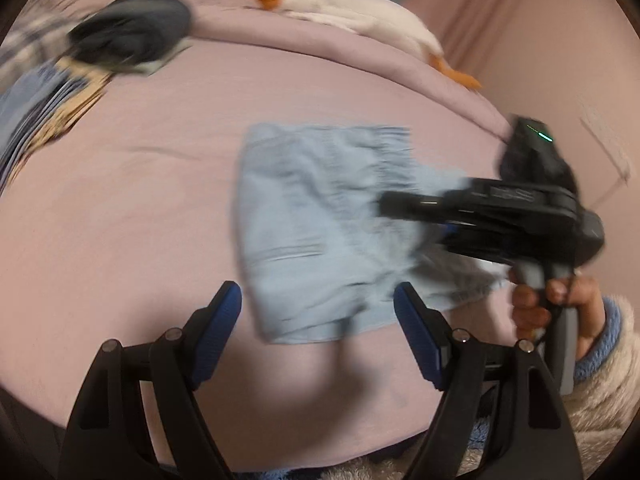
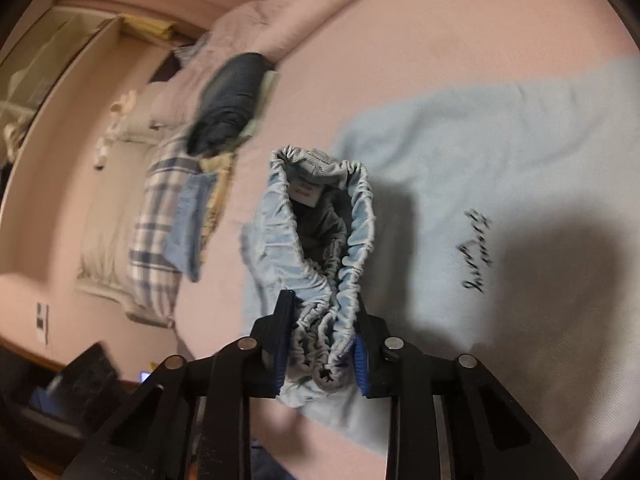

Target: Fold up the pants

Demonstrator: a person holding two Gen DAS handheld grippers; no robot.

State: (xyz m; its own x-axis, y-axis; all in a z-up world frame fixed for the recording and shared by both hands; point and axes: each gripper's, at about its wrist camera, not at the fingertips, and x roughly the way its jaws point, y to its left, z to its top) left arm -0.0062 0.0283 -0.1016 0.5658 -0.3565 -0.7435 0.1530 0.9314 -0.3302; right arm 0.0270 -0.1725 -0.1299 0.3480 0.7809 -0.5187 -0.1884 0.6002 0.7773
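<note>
Blue-padded left tongs (image 1: 318, 320) gape wide, empty, just short of the pants' (image 1: 320, 224) near edge; right tongs (image 2: 320, 354) pinch the bunched elastic waistband (image 2: 320, 216), lifting it. Pants lie mid-bed (image 1: 120, 208), length running rightward; right hand (image 1: 556, 308) nearer.

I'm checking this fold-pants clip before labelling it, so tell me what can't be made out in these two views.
- Left wrist view: the right hand-held gripper tips are motion-blurred over the light blue pants; its grip is unreadable here.
- Left wrist view: the dark folded garment is smeared; type unclear.
- Right wrist view: the black lettering on the pants is blurred, unreadable.
- Right wrist view: the waistband label is too small to read.
- Right wrist view: the pants run off the right edge.
</note>
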